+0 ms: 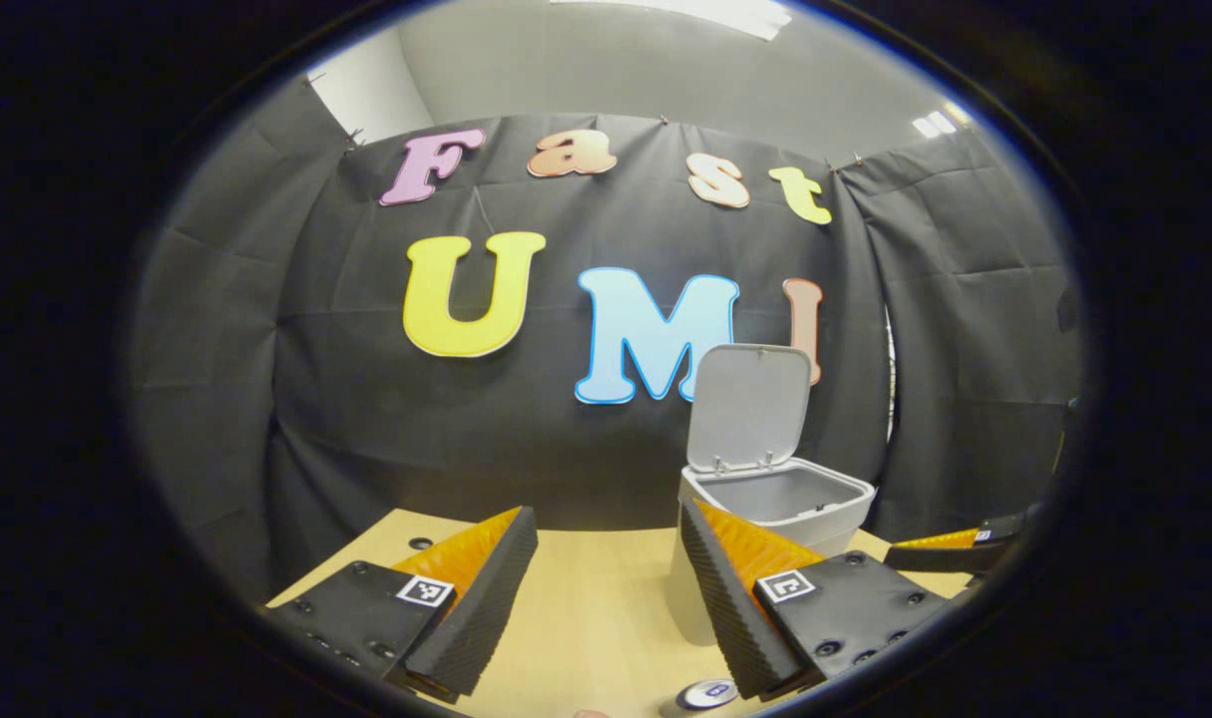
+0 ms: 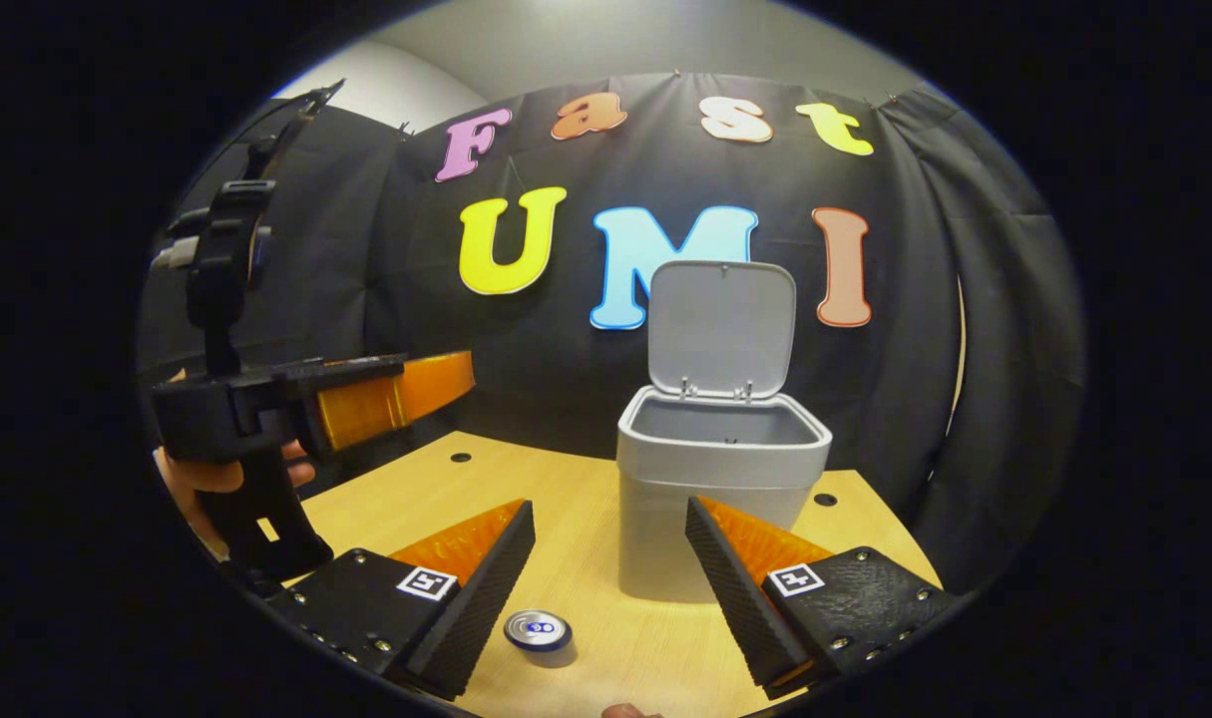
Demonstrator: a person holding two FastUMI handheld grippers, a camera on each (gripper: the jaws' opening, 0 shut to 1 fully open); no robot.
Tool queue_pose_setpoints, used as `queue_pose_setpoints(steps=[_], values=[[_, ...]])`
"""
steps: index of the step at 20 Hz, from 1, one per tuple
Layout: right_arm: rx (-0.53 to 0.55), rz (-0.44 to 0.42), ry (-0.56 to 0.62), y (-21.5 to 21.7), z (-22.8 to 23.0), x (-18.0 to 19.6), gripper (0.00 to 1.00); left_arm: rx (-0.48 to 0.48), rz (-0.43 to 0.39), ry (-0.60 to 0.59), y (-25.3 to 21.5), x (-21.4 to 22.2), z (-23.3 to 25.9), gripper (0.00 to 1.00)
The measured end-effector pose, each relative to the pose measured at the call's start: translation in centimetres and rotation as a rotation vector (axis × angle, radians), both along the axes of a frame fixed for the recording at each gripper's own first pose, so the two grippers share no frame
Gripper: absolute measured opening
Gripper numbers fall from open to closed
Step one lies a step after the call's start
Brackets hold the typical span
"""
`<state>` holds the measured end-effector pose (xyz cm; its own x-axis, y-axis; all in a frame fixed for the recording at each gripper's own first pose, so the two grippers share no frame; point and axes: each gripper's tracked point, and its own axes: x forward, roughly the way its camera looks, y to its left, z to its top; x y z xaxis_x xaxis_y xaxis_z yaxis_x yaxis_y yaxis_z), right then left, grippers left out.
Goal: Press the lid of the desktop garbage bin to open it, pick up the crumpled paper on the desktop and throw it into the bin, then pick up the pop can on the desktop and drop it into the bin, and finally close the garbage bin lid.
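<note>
My right gripper (image 2: 606, 558) gapes wide and empty; the pop can (image 2: 538, 630) sits low between its fingers. In the left gripper view my left gripper (image 1: 606, 563) is wide too, the can cut off at the bottom edge.

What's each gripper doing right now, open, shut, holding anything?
Left gripper: fingers open, nothing between them, above the table near the open bin.
Right gripper: fingers open, nothing held, the pop can standing on the table below.

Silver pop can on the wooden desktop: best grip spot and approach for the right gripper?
Grip the upright silver pop can across its round side wall, coming down from above and behind: its top faces up, and the open right gripper already straddles it, with the grey bin standing beyond.
</note>
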<state>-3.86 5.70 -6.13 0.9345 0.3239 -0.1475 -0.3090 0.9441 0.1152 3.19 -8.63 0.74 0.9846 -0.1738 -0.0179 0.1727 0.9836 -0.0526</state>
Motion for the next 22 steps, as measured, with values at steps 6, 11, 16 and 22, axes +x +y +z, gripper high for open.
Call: queue_pose_setpoints(steps=[6,11,16,22], values=[[-0.024,-0.010,0.110,3.9,-4.0,-0.3,0.98,0.026,-0.025,-0.010,3.6,-1.0,0.1,0.95],[-0.042,0.009,0.224,6.1,-8.1,-0.2,0.98,0.035,-0.033,0.004,5.4,-1.9,-0.8,0.94],[-0.075,0.055,0.347,7.2,-12.3,0.2,0.98,0.013,-0.013,0.025,6.1,-2.1,-1.6,0.94],[-0.128,0.105,0.461,7.7,-16.0,-0.2,0.98,0.006,0.041,0.046,6.6,-2.0,-2.2,0.94]])
